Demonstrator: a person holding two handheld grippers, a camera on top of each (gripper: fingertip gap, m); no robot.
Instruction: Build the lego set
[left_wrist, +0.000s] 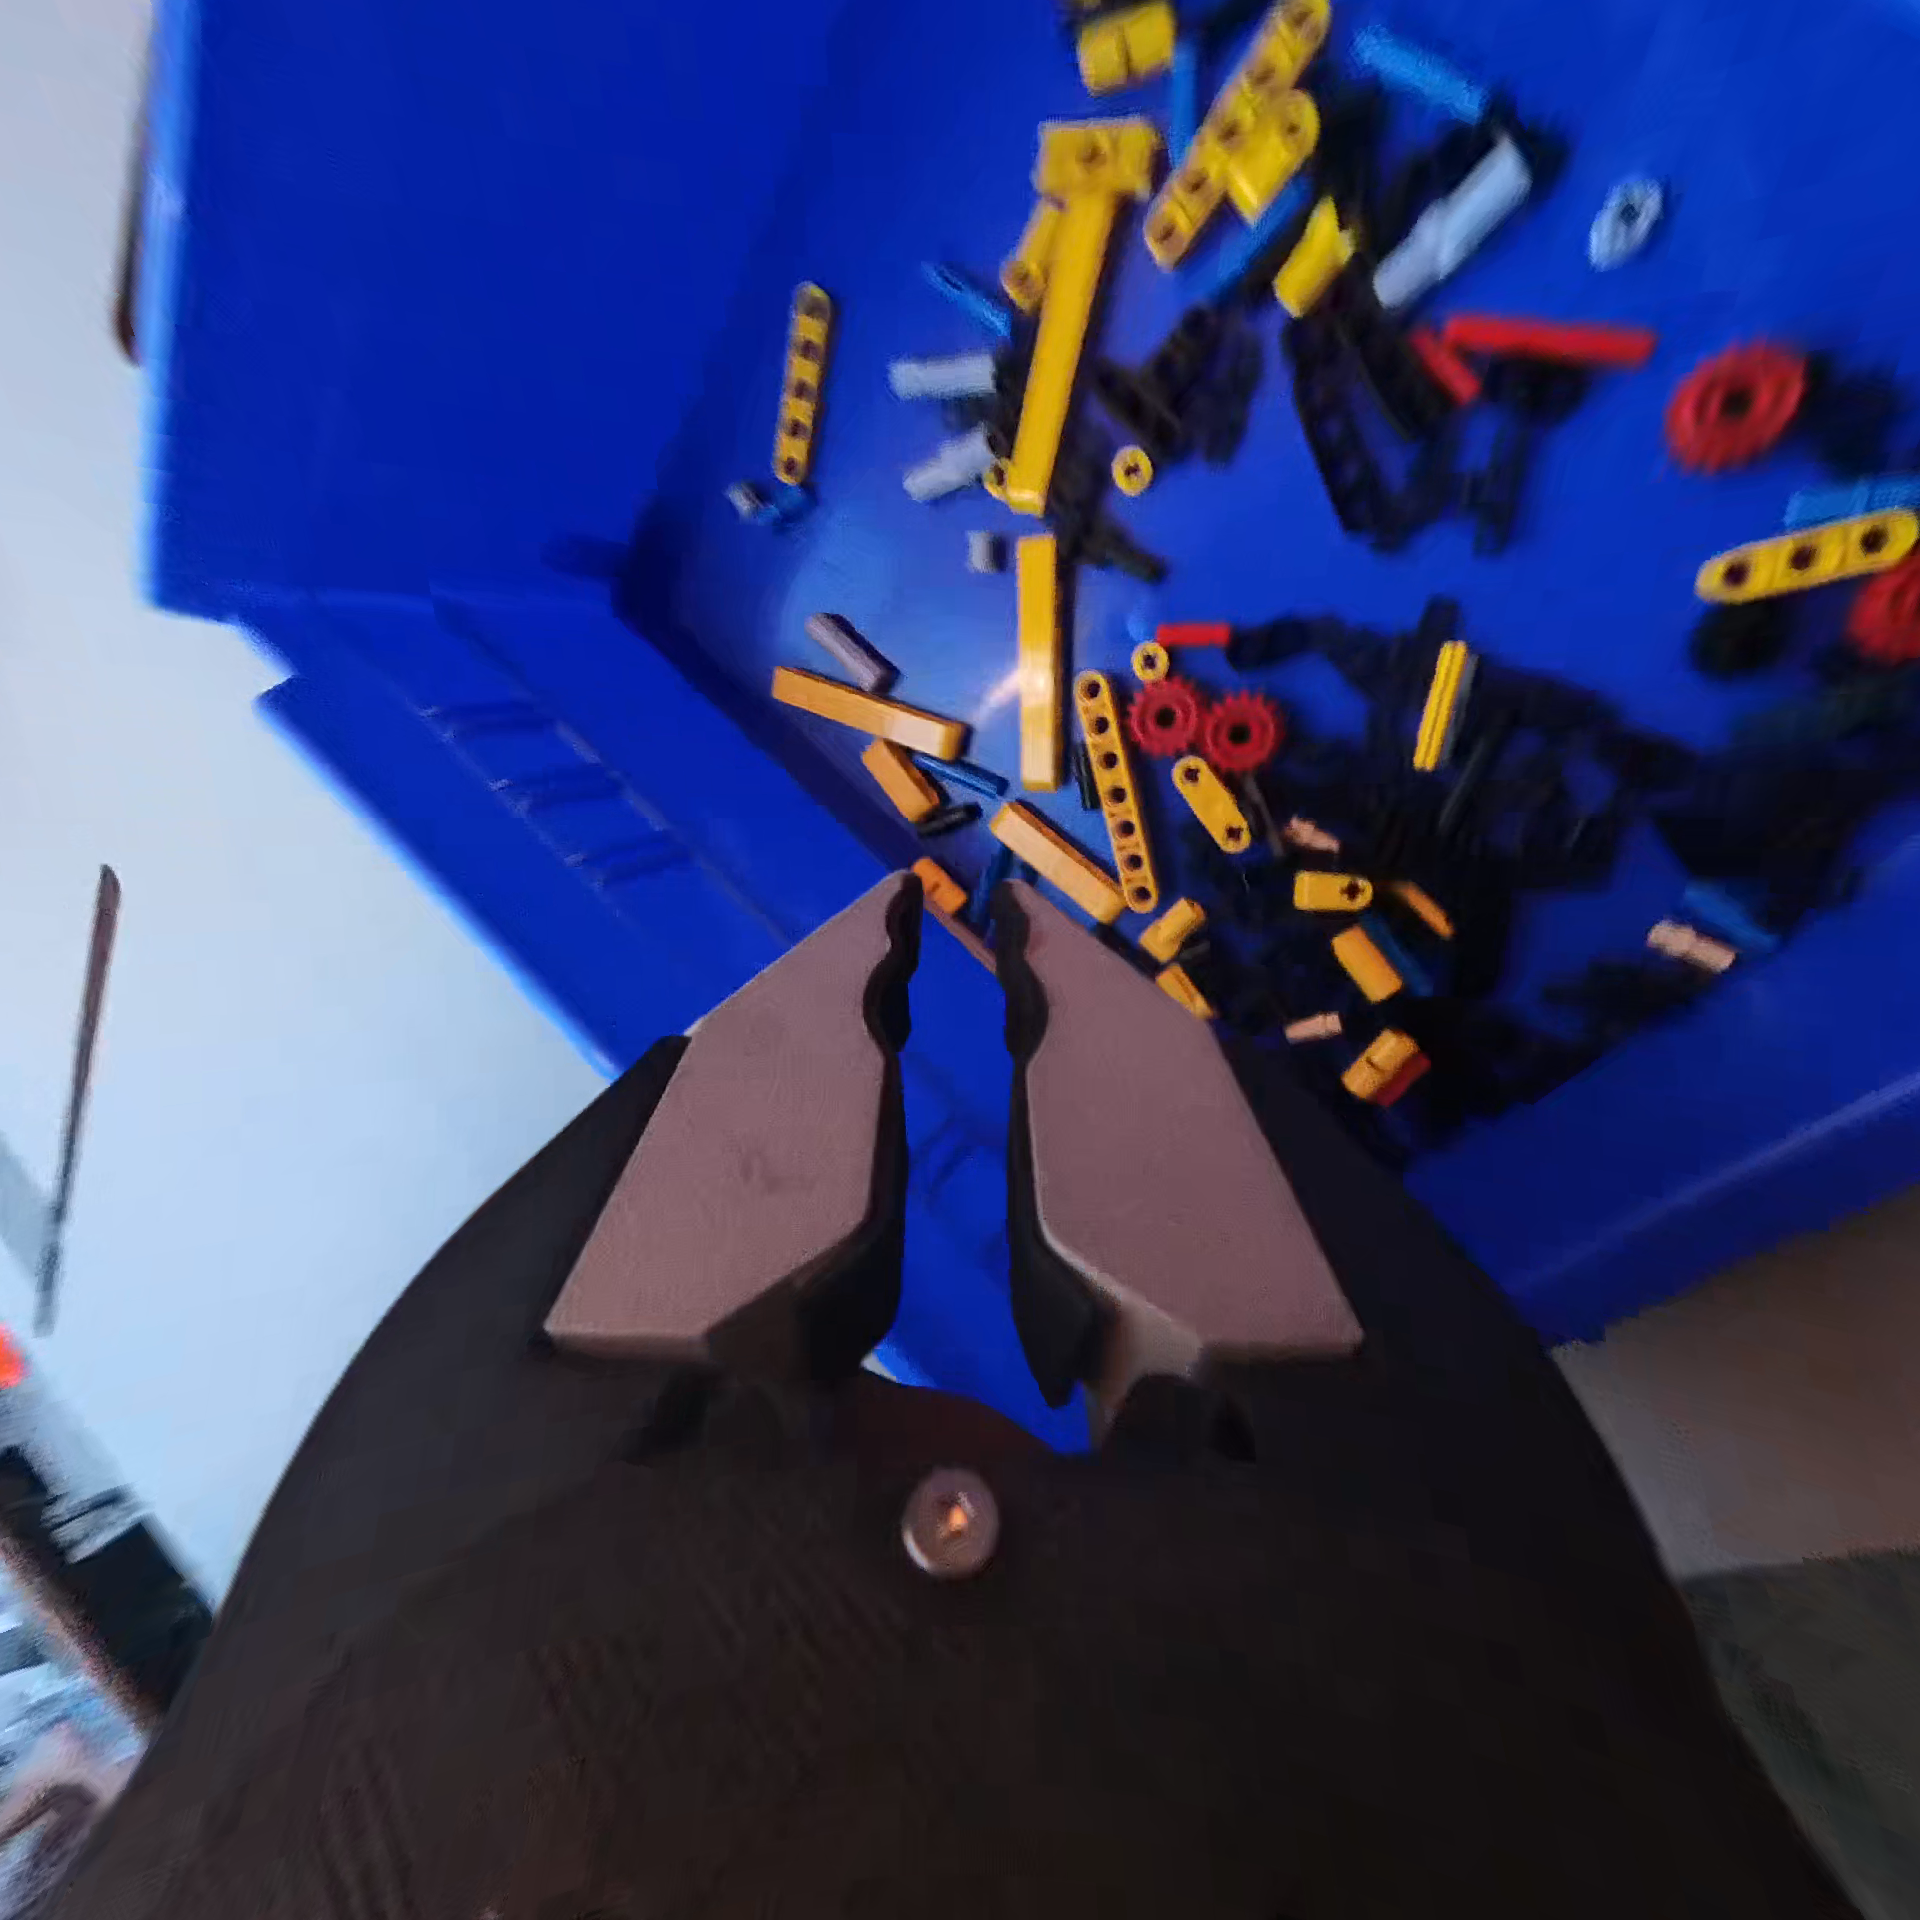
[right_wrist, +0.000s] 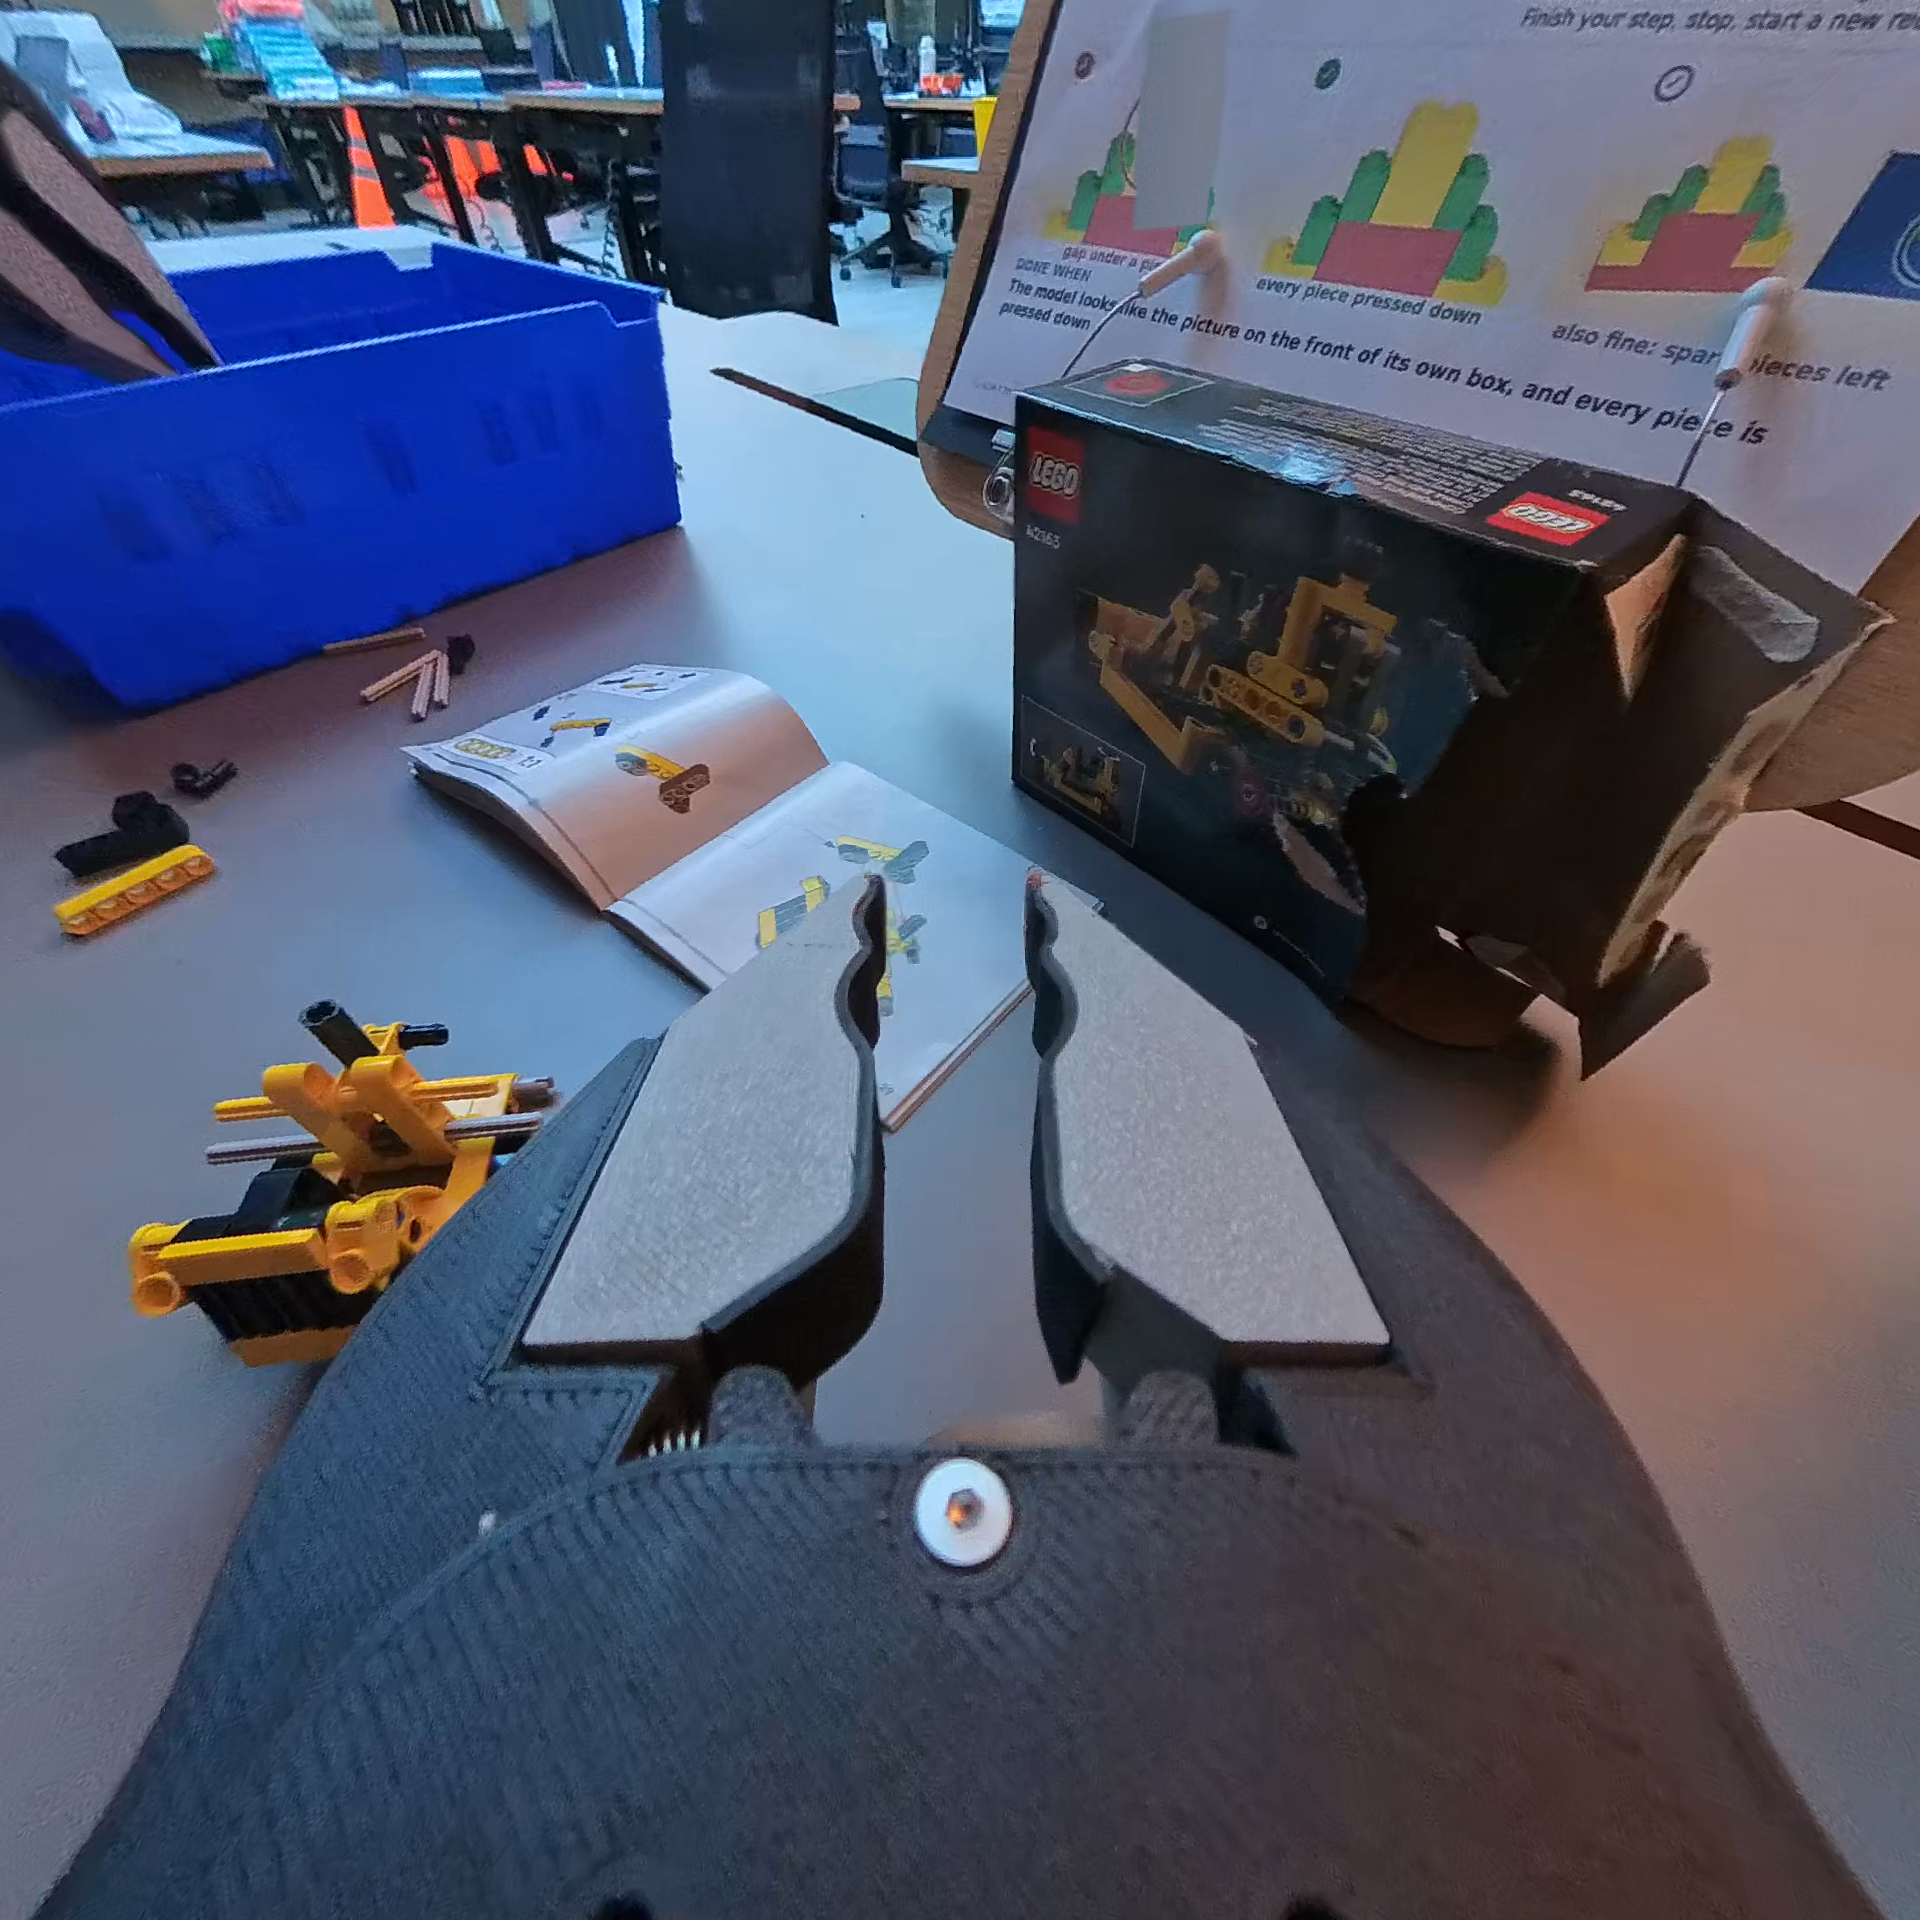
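In the left wrist view my left gripper (left_wrist: 958, 914) hangs over the near corner of a blue bin (left_wrist: 468, 312), its jaws a narrow gap apart with nothing between them. The bin holds several loose yellow beams (left_wrist: 1055, 343), red gears (left_wrist: 1205, 722) and black parts (left_wrist: 1507, 790). In the right wrist view my right gripper (right_wrist: 954, 904) is open and empty above the table, over the open instruction booklet (right_wrist: 707, 800). A partly built yellow and black model (right_wrist: 332, 1174) sits on the table left of it. The left gripper (right_wrist: 73, 239) shows above the bin (right_wrist: 343, 468).
The black set box (right_wrist: 1299, 675) stands to the right, against a wooden board with a printed sheet (right_wrist: 1455, 208). A yellow beam (right_wrist: 135, 890), black parts (right_wrist: 120, 836) and tan axles (right_wrist: 410, 675) lie loose near the bin. Desks and chairs stand far behind. The grippers' ends are close to 50 centimeters from one another.
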